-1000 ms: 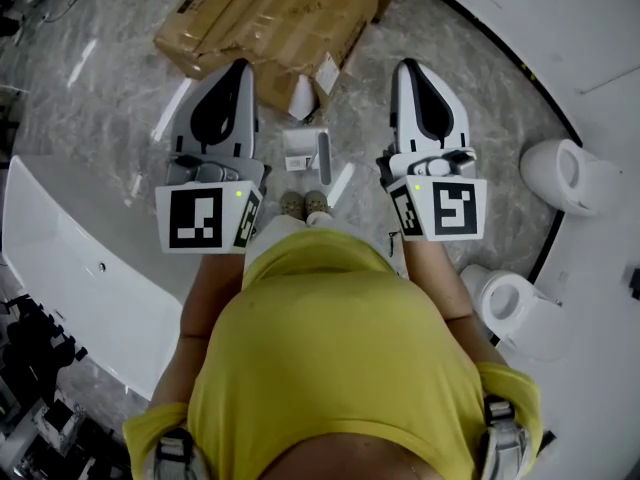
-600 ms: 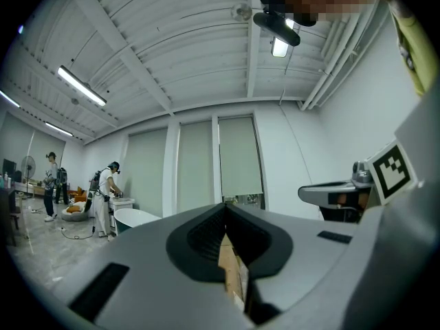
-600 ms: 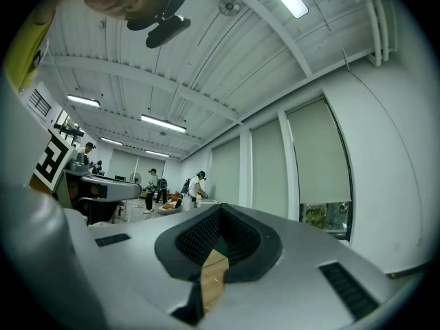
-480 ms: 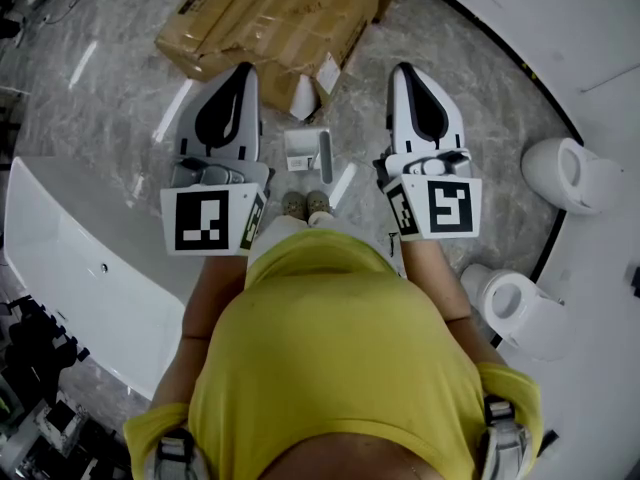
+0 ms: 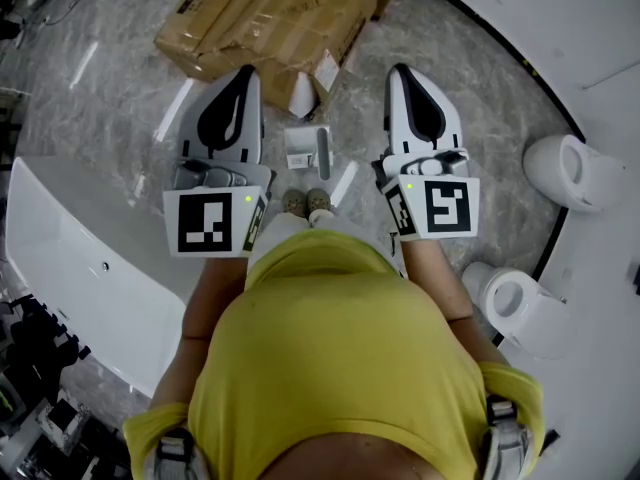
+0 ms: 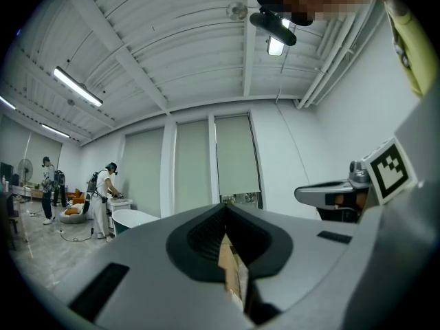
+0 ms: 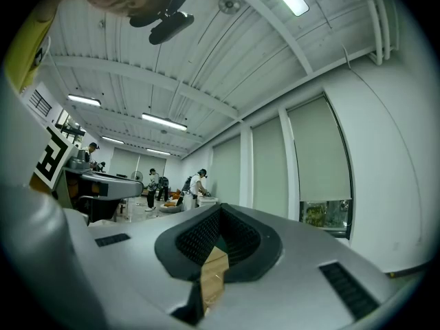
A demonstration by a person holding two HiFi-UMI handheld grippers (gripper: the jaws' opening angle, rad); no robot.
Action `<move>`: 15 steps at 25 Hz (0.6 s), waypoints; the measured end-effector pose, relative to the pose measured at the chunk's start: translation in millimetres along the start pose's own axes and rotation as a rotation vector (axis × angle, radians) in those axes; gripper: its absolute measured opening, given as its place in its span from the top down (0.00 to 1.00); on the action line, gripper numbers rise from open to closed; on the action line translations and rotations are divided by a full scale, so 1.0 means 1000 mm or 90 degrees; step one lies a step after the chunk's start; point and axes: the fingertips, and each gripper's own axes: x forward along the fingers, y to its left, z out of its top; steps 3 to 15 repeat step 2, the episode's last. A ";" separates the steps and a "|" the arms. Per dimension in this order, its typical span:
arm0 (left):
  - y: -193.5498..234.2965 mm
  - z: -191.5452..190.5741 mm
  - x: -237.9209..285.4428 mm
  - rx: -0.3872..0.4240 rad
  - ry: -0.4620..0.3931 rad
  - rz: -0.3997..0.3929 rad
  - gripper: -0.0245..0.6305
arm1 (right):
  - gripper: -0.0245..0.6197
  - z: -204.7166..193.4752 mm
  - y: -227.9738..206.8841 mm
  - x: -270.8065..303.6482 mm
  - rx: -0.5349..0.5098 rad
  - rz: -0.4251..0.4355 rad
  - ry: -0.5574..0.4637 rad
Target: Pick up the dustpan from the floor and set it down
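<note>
The dustpan (image 5: 307, 150), white with a grey handle, lies on the grey marble floor just beyond the person's shoes (image 5: 305, 203). It shows only in the head view. My left gripper (image 5: 243, 69) is held level to the left of it and high above the floor, jaws shut with nothing in them. My right gripper (image 5: 402, 68) is level to the right of it, also shut and empty. In the left gripper view my left gripper (image 6: 224, 206) has its tips meeting. The right gripper view shows my right gripper (image 7: 221, 206) the same way. Both point across the room, not at the dustpan.
Flattened cardboard boxes (image 5: 270, 13) lie on the floor ahead, a white cone-shaped scrap (image 5: 302, 96) at their near edge. A white bathtub (image 5: 70, 258) stands at the left. Two white toilets (image 5: 565, 173) (image 5: 515, 308) stand at the right. People (image 6: 103, 198) work far across the room.
</note>
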 end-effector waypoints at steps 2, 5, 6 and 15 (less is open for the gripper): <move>-0.002 0.001 0.001 0.004 -0.001 -0.001 0.96 | 0.95 -0.001 -0.001 0.000 -0.001 0.002 0.001; -0.002 0.001 0.001 0.004 -0.001 -0.001 0.96 | 0.95 -0.001 -0.001 0.000 -0.001 0.002 0.001; -0.002 0.001 0.001 0.004 -0.001 -0.001 0.96 | 0.95 -0.001 -0.001 0.000 -0.001 0.002 0.001; -0.002 0.001 0.001 0.004 -0.001 -0.001 0.96 | 0.95 -0.001 -0.001 0.000 -0.001 0.002 0.001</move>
